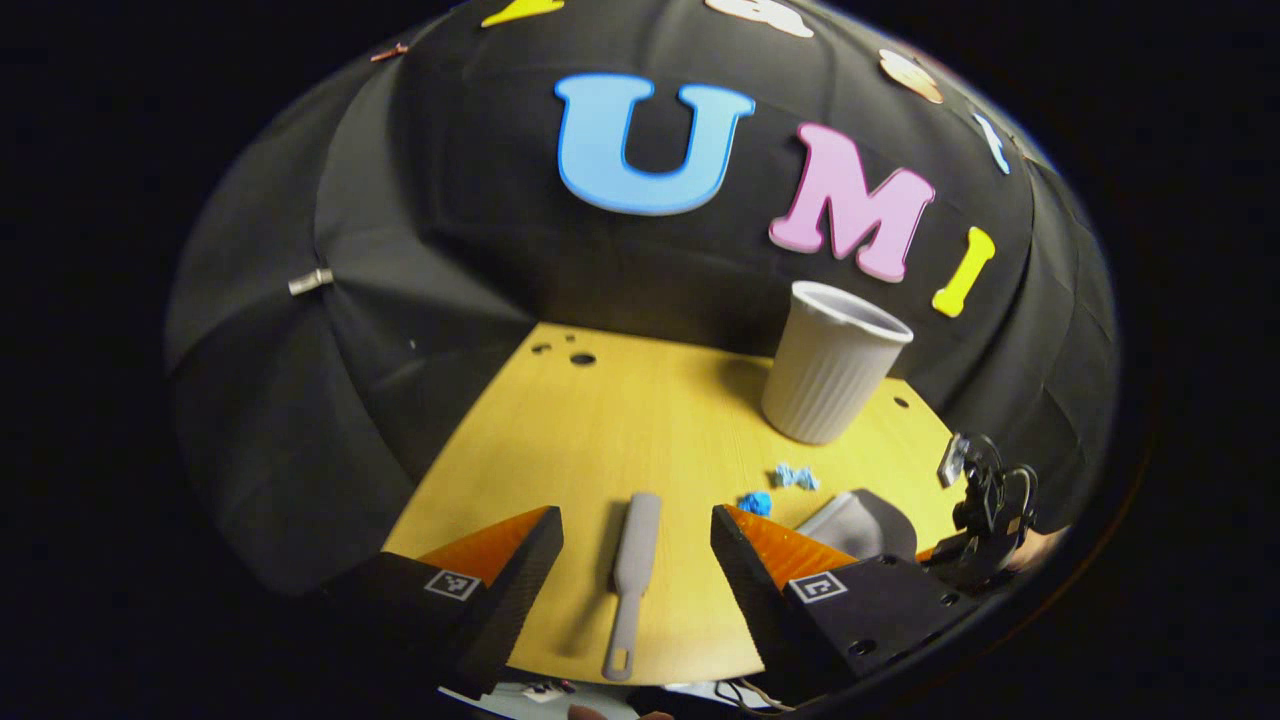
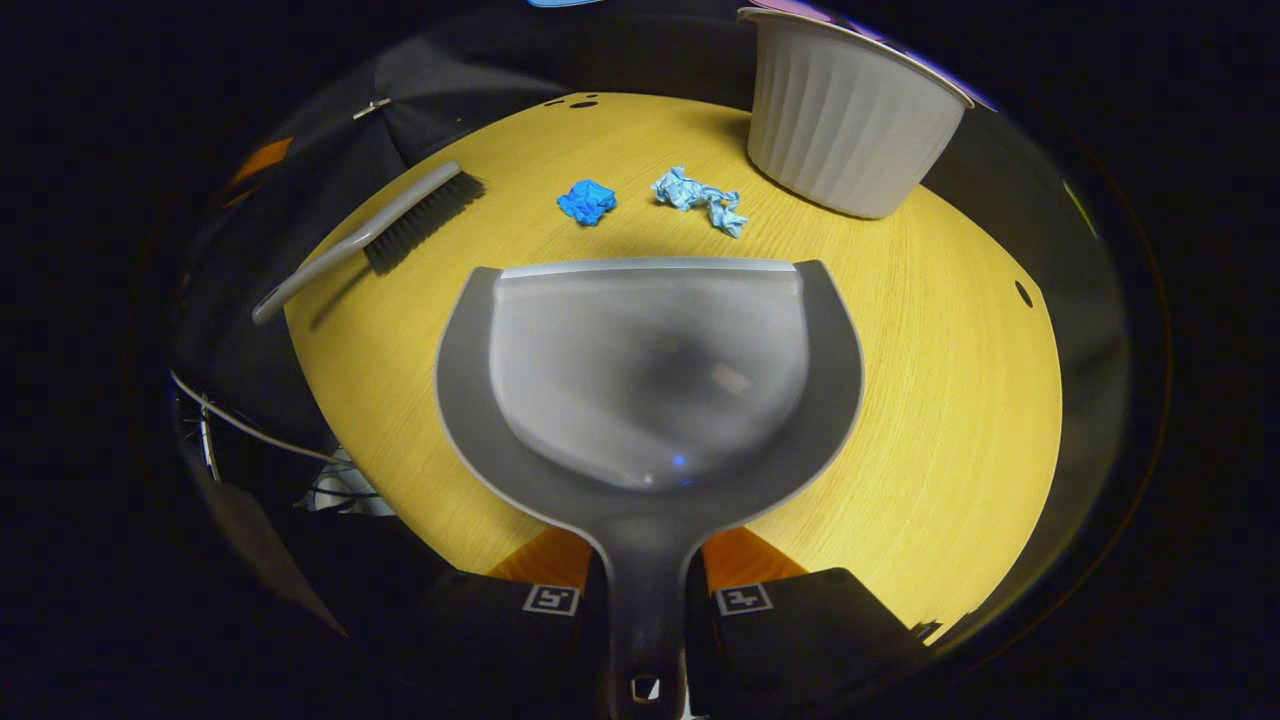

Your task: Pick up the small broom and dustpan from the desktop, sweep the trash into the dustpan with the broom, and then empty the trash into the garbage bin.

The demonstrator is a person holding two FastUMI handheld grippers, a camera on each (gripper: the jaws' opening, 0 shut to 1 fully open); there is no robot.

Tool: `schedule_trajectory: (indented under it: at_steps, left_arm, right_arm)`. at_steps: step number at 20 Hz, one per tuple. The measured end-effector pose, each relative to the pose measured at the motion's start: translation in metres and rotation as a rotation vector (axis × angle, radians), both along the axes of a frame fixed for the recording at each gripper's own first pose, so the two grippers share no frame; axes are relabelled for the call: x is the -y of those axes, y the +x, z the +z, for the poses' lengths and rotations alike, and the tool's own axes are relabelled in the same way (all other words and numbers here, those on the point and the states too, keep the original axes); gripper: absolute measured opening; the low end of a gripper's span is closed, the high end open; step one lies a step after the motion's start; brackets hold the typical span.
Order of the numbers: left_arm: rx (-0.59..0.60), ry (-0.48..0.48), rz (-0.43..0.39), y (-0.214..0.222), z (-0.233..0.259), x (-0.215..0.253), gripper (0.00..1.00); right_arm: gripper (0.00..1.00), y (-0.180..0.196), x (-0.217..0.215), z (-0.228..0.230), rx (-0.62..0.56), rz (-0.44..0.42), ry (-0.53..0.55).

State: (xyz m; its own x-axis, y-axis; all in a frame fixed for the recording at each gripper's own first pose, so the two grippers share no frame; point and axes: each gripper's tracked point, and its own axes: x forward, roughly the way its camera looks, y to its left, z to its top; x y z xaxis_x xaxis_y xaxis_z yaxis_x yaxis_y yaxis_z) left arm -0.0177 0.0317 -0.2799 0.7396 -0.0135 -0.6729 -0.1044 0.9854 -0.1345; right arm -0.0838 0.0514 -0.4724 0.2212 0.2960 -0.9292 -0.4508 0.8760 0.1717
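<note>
Just 2 trash scraps (image 2: pixel 650 200), 1 dustpan (image 2: pixel 645 370)

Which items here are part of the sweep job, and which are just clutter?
Job:
- broom
- dustpan
- dark blue scrap
- light blue scrap
- bin
- left gripper, jaws open
- right gripper, jaws shut on the dustpan handle

Lying about:
- cables off the desk edge
- desk holes

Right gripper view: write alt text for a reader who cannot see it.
The right gripper grips a grey dustpan by its handle over a yellow desktop. Beyond the pan's front edge lie two crumpled blue scraps, a ribbed white bin at the back and a small broom lying left.
</note>
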Motion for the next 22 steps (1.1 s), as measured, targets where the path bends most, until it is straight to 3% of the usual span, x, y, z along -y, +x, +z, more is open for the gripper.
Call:
schedule_trajectory:
  at_steps: [1,4,5,7,10,17,20,22]
  left_arm:
    - [-0.057,-0.004,-0.015,-0.001,-0.017,0.003,0.92]
    - [-0.229,0.038,-0.078,-0.012,-0.065,0.004,0.96]
    - [-0.28,0.06,-0.105,-0.011,-0.08,0.004,0.91]
    - [-0.381,0.085,-0.15,-0.012,-0.108,0.01,0.95]
    - [-0.528,0.072,-0.156,-0.022,-0.139,0.011,0.95]
    - [-0.671,0.132,-0.179,-0.03,-0.178,0.005,0.87]
    - [-0.665,0.146,-0.195,-0.023,-0.181,0.007,0.83]
    - [-0.687,0.139,-0.175,-0.025,-0.182,0.007,0.73]
  right_arm:
    - [0.34,0.002,0.006,-0.003,-0.003,0.002,-0.005]
    - [0.34,0.01,0.019,-0.012,-0.013,-0.007,-0.006]
    - [0.34,0.012,0.019,-0.015,-0.016,-0.008,0.001]
    - [0.34,0.019,0.017,-0.018,-0.007,-0.006,0.024]
    - [0.34,0.026,0.015,-0.019,-0.003,0.018,0.032]
    - [0.34,0.028,0.016,-0.019,-0.001,0.03,0.055]
    - [0.34,0.028,0.016,-0.02,-0.001,0.037,0.052]
    - [0.34,0.028,0.016,-0.02,0.001,0.04,0.051]
